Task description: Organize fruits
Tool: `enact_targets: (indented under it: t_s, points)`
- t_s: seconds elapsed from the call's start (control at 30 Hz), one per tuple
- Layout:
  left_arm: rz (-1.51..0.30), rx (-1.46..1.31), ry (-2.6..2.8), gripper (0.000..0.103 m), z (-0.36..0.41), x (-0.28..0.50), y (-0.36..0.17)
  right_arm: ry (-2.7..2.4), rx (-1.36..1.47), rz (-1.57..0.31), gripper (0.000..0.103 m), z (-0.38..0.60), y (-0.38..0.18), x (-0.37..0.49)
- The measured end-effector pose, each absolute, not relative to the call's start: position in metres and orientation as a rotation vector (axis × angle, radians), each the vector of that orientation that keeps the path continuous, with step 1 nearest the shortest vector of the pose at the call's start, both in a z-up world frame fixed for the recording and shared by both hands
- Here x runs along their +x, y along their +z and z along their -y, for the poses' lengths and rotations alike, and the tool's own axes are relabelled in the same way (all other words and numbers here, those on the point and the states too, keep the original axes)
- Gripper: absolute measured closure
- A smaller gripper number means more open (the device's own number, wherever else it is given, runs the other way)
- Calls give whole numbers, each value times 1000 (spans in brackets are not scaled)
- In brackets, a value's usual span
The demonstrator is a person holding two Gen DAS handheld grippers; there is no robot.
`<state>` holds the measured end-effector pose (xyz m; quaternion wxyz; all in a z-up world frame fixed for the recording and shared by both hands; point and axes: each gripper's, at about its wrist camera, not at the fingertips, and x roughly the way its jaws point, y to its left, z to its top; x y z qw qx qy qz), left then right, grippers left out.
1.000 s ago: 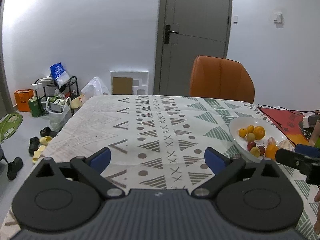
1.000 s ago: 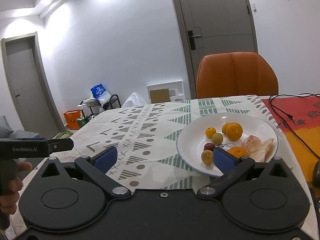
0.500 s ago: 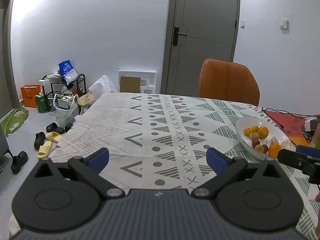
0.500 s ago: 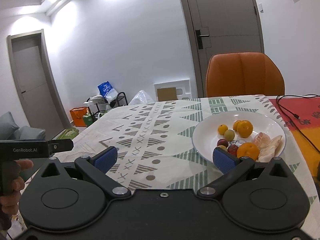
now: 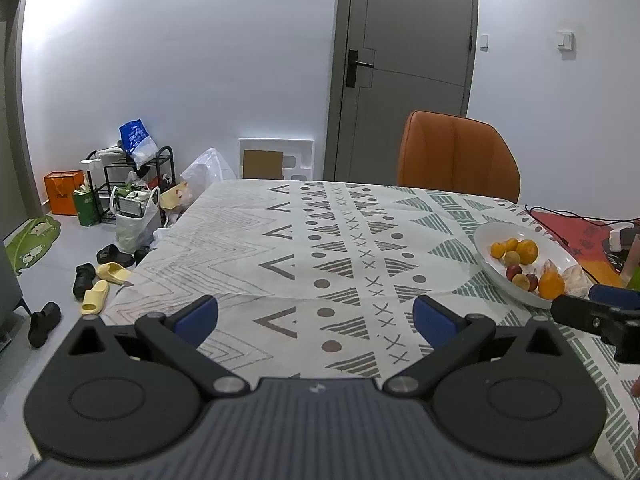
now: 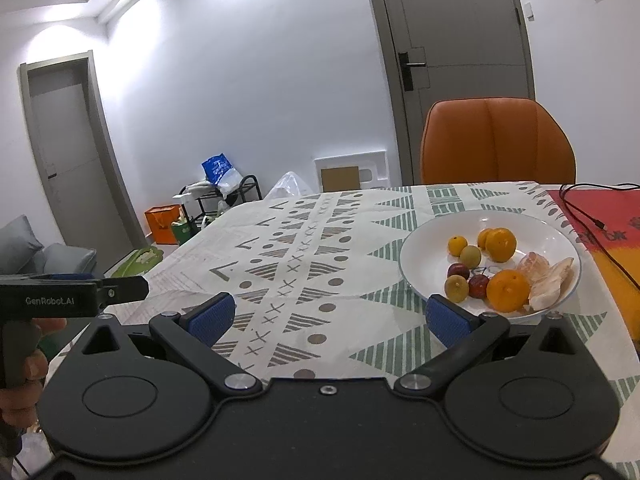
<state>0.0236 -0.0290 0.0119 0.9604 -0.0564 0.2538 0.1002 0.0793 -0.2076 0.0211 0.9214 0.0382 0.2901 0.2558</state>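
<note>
Item: small round fruits [image 6: 502,290] in white plate [image 6: 420,256]; judged light, smooth, bruisable, best gripped across the middle. Left gripper [image 5: 316,316] and right gripper [image 6: 328,316] fingers are spread wide, nothing held.

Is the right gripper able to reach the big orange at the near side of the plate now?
Probably yes. The right gripper is open and empty, the orange lies uncovered near the plate's front rim, and nothing stands between them.

Your left camera looks from the near edge across the worktop [image 5: 320,248] toward the door [image 5: 404,68]; your right camera sits closer to the plate [image 6: 424,256]. Both views share the plate, chair [image 6: 496,140] and door.
</note>
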Motion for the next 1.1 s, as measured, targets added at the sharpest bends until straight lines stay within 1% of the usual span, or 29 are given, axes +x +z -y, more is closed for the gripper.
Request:
enact_targets:
  t_s: [1.1]
  points:
    - [-551,-112,204,0,26,25,2,538,70,-628,0,203,12,78]
